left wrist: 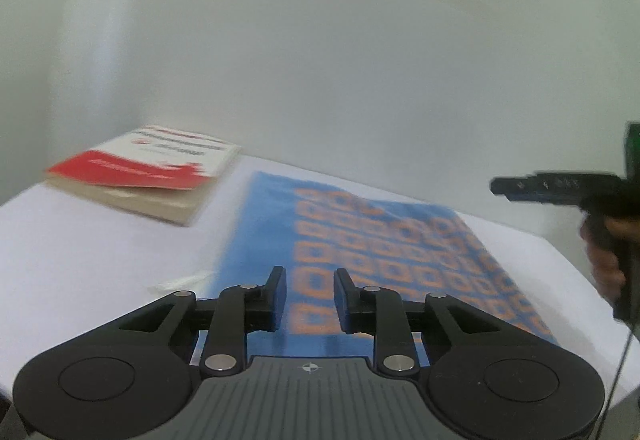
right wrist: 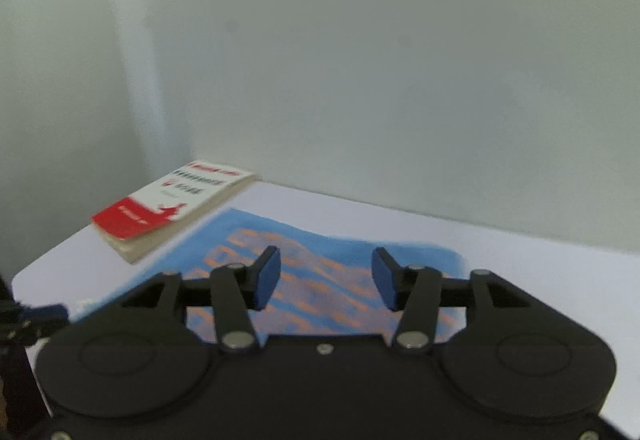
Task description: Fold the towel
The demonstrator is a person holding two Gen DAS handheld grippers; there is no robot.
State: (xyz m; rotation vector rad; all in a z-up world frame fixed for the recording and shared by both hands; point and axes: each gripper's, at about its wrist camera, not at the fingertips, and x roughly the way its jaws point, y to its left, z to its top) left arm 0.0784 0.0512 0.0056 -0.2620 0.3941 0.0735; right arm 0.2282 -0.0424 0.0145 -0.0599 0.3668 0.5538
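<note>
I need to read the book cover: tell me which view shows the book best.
The right wrist view: the book lies sharper there, red-and-white cover facing up beside the towel. The left wrist view shows it too, but smeared by blur.

Blue towel (left wrist: 360,248), orange squares; red-white book (left wrist: 144,168); white table (left wrist: 100,256).

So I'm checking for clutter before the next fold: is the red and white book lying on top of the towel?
No, the book lies on the white table beside the blue towel, with bare table between them.
</note>
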